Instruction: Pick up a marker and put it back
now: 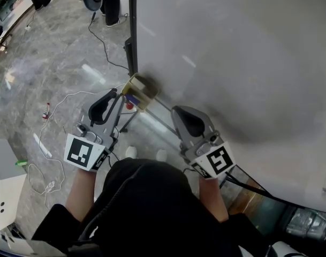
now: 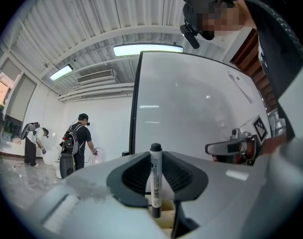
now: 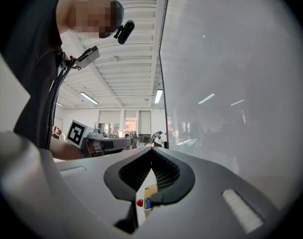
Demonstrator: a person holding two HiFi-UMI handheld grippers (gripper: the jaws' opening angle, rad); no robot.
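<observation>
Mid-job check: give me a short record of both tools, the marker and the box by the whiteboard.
left tool: shut on the marker
marker: upright between the jaws, black cap on top
right tool: shut, nothing between the jaws
tan box: at the whiteboard's lower corner, just ahead of the left tool; red and blue items show inside
marker versus box: lower end is near the box; contact cannot be told

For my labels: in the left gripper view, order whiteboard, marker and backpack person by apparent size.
1. whiteboard
2-3. marker and backpack person look alike; the marker is far nearer, so unranked.
</observation>
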